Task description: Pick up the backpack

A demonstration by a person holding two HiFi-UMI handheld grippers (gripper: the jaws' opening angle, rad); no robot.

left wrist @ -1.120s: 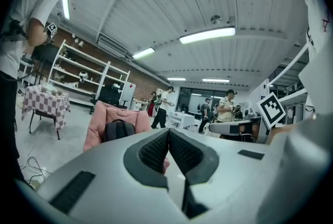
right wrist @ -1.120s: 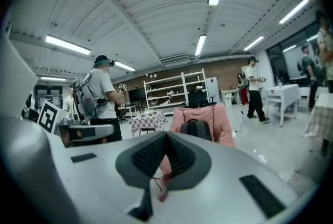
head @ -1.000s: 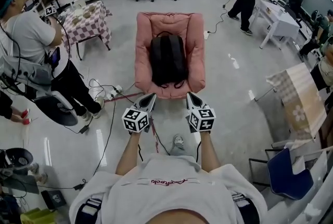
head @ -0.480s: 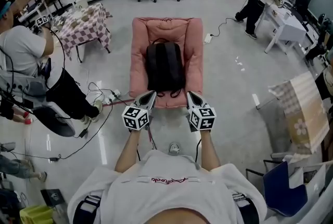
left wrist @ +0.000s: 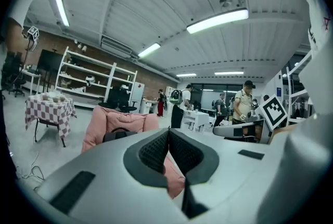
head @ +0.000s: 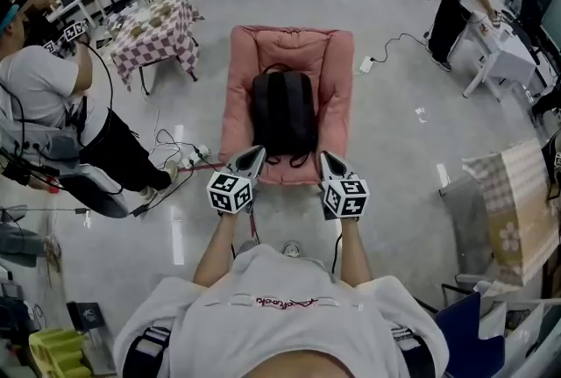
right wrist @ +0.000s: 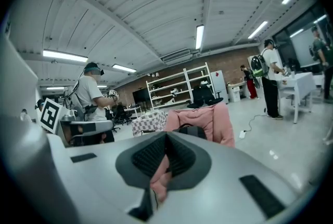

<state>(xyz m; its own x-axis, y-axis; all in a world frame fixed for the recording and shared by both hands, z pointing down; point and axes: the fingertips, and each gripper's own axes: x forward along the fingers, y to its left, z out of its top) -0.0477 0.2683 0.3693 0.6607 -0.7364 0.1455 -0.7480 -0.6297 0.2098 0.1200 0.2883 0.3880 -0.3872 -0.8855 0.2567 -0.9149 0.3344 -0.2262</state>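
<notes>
Both grippers are standing closer to the pink padded lounge seat [head: 337, 60] than a second ago, their tips now overlapping its front edge in the head view. Left gripper [head: 254, 155] — jaws pressed together, nothing between them — is pointing at the seat's left front. Black fabric backpack [head: 284, 109] is lying flat, centred on the seat cushion. Right gripper [head: 325, 159] — likewise closed and empty — is pointing at the right front.

A matt black fabric backpack [head: 284, 111] lies on soft pink cloth cushion [head: 336, 74] over glossy floor [head: 386, 139].
</notes>
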